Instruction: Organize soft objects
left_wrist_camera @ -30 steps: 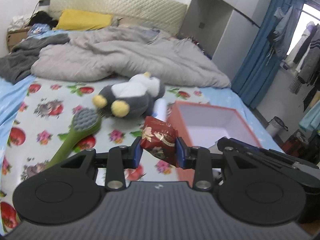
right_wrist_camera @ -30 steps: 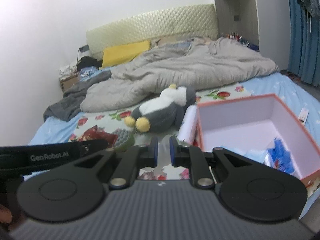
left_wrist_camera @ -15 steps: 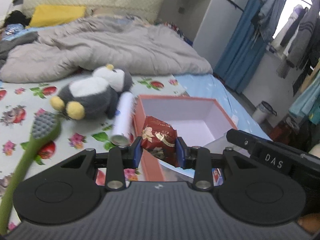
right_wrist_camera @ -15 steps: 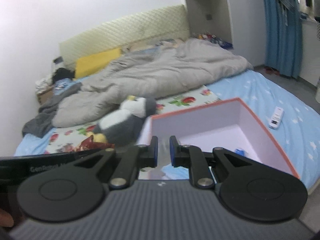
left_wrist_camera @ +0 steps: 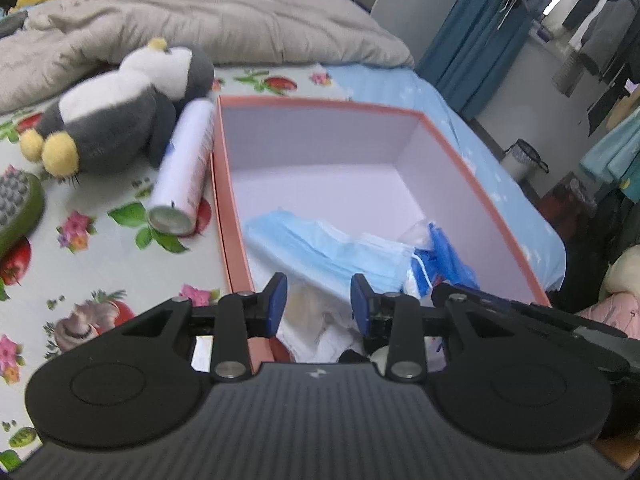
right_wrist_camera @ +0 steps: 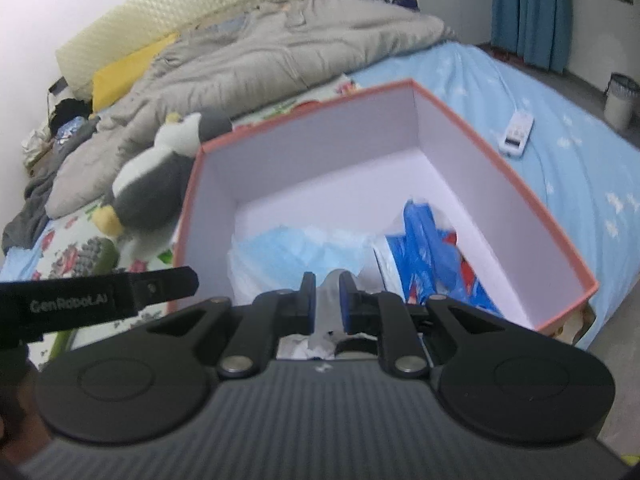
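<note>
An open box with an orange rim (left_wrist_camera: pixel 316 102) (right_wrist_camera: pixel 504 172) sits on the bed. Inside lie a pack of blue face masks (left_wrist_camera: pixel 320 248) (right_wrist_camera: pixel 288 248), a blue plastic packet (left_wrist_camera: pixel 448 256) (right_wrist_camera: pixel 428 248) and white soft items (left_wrist_camera: pixel 320 332). My left gripper (left_wrist_camera: pixel 316 300) is open and empty over the box's near end. My right gripper (right_wrist_camera: pixel 324 292) is nearly shut, with nothing clearly held, over the box's near edge. A penguin plush (left_wrist_camera: pixel 120 108) (right_wrist_camera: pixel 160 176) lies left of the box.
A white spray can (left_wrist_camera: pixel 184 168) lies between the plush and the box. A green brush (left_wrist_camera: pixel 16 208) (right_wrist_camera: pixel 96 252) lies at the left. A grey duvet (left_wrist_camera: pixel 200 12) covers the far bed. A white remote (right_wrist_camera: pixel 518 130) lies on the blue sheet at the right.
My left gripper moved right over the box and opened; the red snack packet is no longer between its fingers. My right gripper moved closer over the box.
</note>
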